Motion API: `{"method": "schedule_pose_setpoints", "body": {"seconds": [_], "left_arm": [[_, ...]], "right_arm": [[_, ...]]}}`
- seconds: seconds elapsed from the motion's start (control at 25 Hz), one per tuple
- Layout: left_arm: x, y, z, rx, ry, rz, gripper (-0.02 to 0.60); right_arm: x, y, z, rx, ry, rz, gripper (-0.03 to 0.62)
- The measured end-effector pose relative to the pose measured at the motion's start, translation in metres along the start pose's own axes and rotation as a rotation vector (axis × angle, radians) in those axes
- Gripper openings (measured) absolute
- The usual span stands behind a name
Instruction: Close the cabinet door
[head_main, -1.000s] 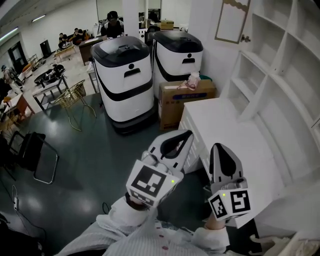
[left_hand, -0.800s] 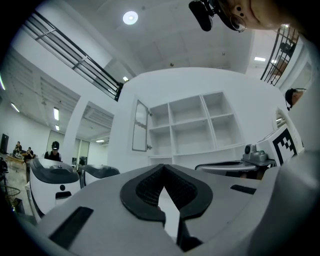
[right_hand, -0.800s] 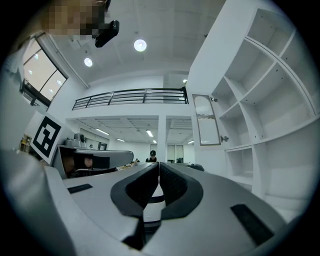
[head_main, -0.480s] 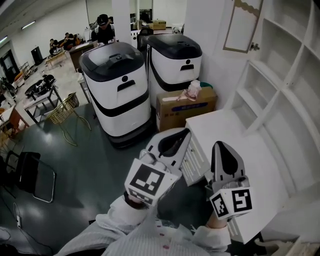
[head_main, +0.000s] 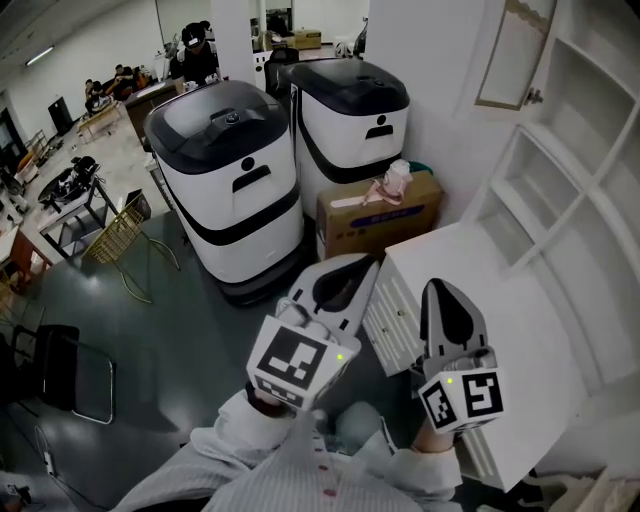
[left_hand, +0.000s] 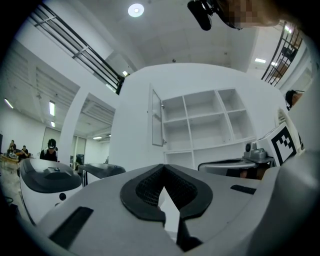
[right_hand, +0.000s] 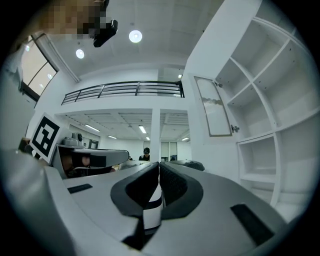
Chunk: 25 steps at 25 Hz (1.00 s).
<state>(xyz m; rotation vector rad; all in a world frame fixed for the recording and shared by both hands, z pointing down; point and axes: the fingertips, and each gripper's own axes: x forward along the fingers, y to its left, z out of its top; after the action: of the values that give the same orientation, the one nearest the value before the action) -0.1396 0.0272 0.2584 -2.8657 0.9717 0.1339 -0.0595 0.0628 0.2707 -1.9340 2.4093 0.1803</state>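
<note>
Left tool (head_main: 370, 270) and right tool (head_main: 438, 292) clenched on nothing, cabinet door (head_main: 510, 55) left swung open at the cabinet (head_main: 570, 180) upper edge

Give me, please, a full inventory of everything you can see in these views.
cabinet door: one, white, swung open, upper right
shelving cabinet: one, white, right side
counter: one, white, below the shelves
round-topped machines: two, white and black, side by side on the floor
cardboard box: one, brown, on the floor beside the counter
small item: one, pink and white, on the box
wire basket: one, gold, left, on thin legs
chair: one, black, lower left
people: several, colours unclear, far background
left gripper: one, grey, lower centre, jaws together, empty
right gripper: one, grey, lower right, jaws together, empty
sleeves: two, white, bottom edge
</note>
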Motion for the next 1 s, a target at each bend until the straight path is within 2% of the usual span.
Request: {"method": "schedule_pose_setpoints", "body": {"seconds": [0.52, 0.72, 1.0], "left_arm": [[0.047, 0.066, -0.023, -0.029, 0.031, -0.003, 0.011], [0.084, 0.092, -0.027, -0.030, 0.019, 0.010, 0.011], [0.147, 0.114, -0.021, -0.015, 0.013, -0.009, 0.011]], "right_arm": [[0.088, -0.014, -0.021, -0.024, 0.064, 0.023, 0.015], [0.124, -0.036, -0.020, -0.038, 0.049, 0.028, 0.015], [0.172, -0.083, -0.006, -0.050, 0.016, 0.012, 0.015]]}}
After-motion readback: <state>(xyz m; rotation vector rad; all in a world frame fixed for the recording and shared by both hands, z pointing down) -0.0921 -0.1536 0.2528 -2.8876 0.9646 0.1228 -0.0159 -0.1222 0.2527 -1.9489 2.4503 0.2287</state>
